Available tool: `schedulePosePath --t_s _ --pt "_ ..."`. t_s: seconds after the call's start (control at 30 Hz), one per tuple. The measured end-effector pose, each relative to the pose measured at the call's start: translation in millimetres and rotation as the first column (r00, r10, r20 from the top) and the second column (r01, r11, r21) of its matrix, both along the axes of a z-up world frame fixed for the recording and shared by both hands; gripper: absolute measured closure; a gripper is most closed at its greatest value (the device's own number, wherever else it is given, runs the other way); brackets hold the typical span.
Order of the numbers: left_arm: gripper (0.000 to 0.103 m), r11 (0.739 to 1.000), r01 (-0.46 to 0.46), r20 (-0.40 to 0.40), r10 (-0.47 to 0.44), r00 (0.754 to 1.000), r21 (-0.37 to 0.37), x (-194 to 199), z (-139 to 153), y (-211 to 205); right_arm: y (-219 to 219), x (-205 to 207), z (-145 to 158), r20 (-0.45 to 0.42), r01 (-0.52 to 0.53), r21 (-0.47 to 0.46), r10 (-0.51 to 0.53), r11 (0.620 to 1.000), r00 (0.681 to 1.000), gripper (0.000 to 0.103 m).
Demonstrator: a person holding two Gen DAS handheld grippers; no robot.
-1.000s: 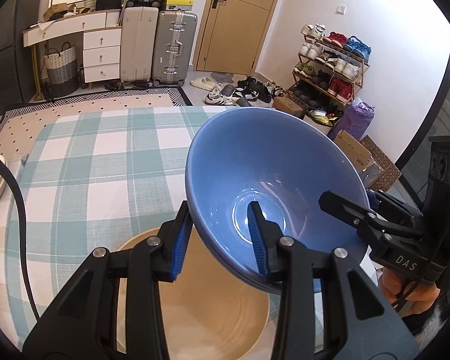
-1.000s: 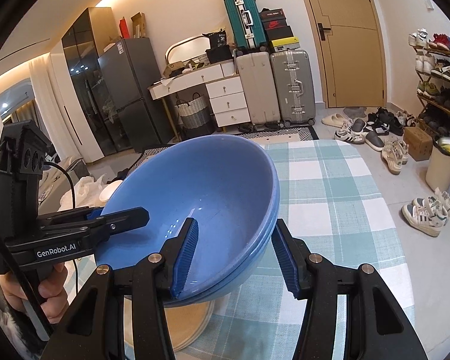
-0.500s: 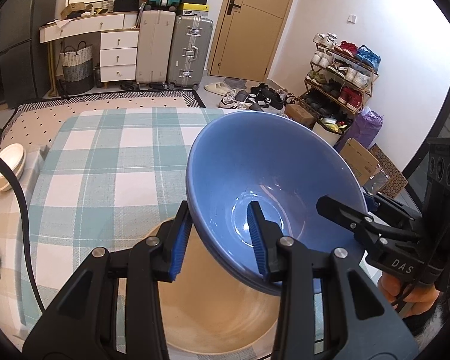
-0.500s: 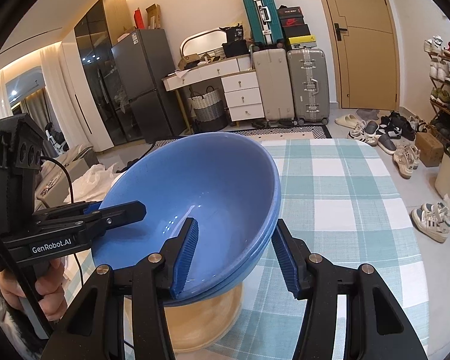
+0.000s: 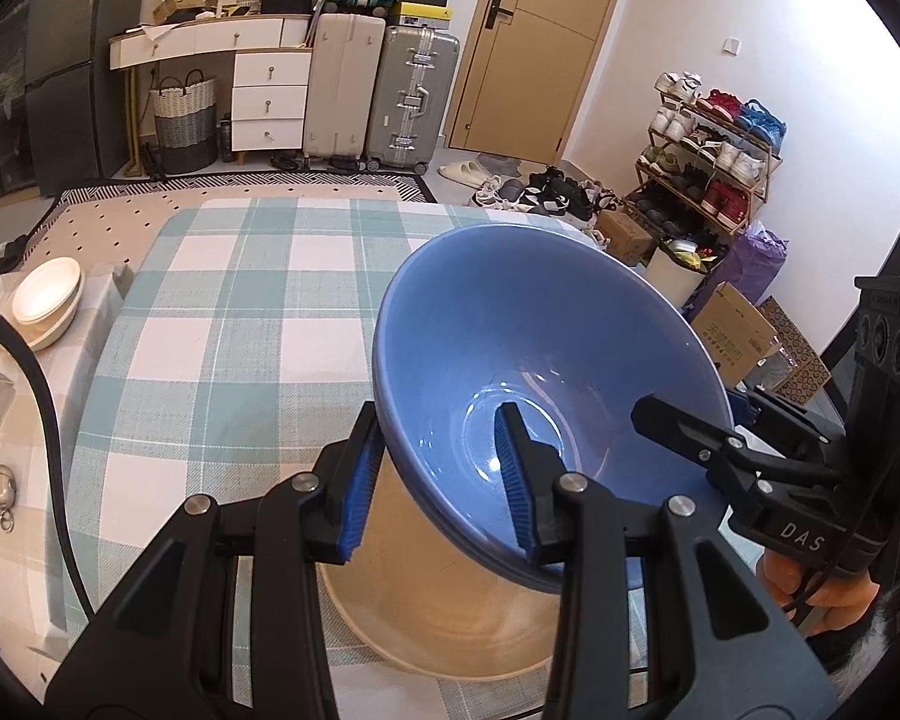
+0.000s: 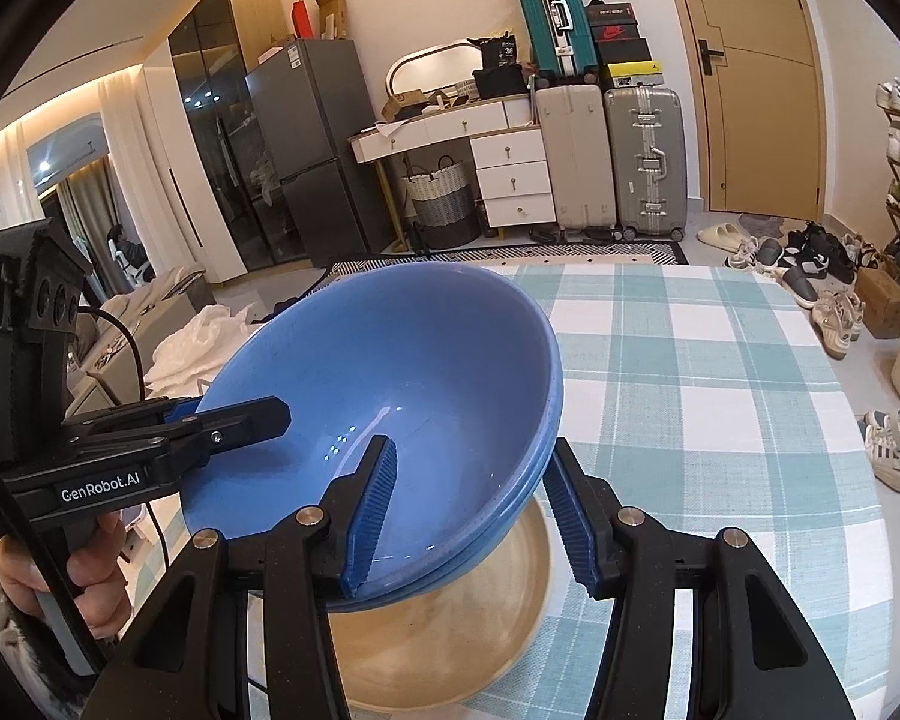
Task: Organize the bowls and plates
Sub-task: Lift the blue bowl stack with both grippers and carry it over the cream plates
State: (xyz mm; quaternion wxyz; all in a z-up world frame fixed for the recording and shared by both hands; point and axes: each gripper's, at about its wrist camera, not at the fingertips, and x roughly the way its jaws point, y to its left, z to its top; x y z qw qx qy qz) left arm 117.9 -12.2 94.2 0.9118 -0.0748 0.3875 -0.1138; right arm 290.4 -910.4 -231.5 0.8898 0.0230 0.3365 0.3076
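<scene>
Left wrist view: my left tongs pinched the blue bowl rim; right tongs gripped the opposite rim, bowl tilted above the tan bowl on the worktop.

The stacked bowls hang tilted over the plate lying on the table.

The left gripper and right gripper are held facing each other. Each is clamped on a bowl rim, one finger inside, one outside.
</scene>
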Motion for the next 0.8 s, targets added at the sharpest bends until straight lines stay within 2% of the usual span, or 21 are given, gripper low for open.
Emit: schedulePosePath --t_s 0.33,0.8 --pt "0.069 1.000 -0.019 -0.024 0.019 1.000 -0.001 -2.0 -20.4 15.6 14.2 -0.9 -13.6 -0.023 -0.022 -0.014 0.022 1.000 1.000 0.050" --pt "0.069 1.000 -0.018 -0.065 0.018 0.998 0.001 14.2 -52.6 21.6 20.6 0.7 -29.3 -0.051 -0.028 -0.037 0.026 0.999 0.998 0.050"
